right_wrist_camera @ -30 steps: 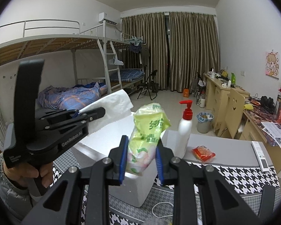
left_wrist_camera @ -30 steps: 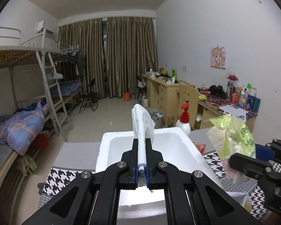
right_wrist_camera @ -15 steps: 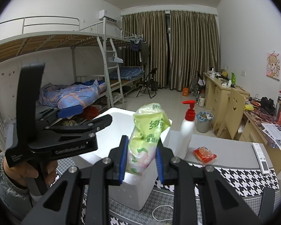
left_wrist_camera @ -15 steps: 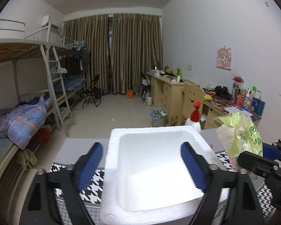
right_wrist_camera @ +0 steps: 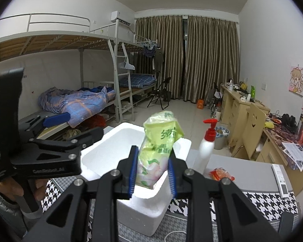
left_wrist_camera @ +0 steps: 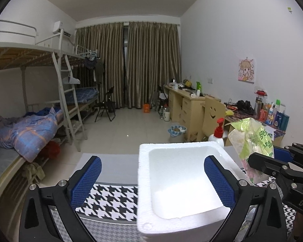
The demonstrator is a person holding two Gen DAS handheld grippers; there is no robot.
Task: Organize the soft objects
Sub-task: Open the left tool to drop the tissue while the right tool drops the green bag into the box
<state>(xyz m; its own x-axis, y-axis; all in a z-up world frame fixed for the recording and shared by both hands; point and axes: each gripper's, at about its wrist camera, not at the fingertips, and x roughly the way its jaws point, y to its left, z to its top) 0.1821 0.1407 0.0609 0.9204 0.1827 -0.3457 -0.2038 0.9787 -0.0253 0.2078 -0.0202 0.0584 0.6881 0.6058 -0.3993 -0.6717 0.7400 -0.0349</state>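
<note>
The green tissue pack (right_wrist_camera: 156,155) is pinched upright in the right gripper (right_wrist_camera: 151,176), hanging over the near rim of the white foam box (right_wrist_camera: 119,141). The left gripper (left_wrist_camera: 151,179) is spread wide and holding nothing, just left of the box. A pump bottle (right_wrist_camera: 207,151) stands right behind it.

A student dormitory room: white metal bunk beds (right_wrist_camera: 70,46) with a rumpled blue plaid quilt (right_wrist_camera: 76,100), pale wooden desks (left_wrist_camera: 183,100) along the wall, long brown curtains (left_wrist_camera: 129,64).
</note>
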